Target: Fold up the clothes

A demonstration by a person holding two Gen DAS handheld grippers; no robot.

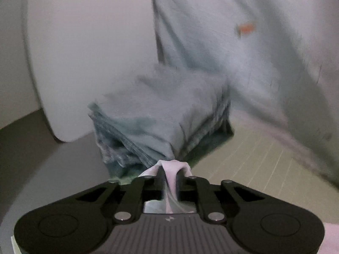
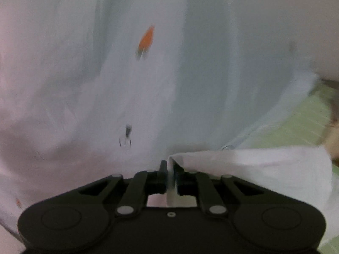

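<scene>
The left gripper [image 1: 169, 172] has its fingers clenched on a pinch of the white shirt [image 1: 243, 48]; the cloth runs between them and back toward the camera. The right gripper [image 2: 170, 169] also grips a folded edge of the shirt [image 2: 148, 84], which spreads blurred in front. Beyond the left fingers a folded pile [image 1: 161, 114] lies on the tabletop [image 1: 254, 158].

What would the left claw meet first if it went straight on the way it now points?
Likely the grey folded stack, which lies straight ahead of the left claw on the table. The claw is shut on a white garment. Depth is unclear in the fisheye blur.
</scene>
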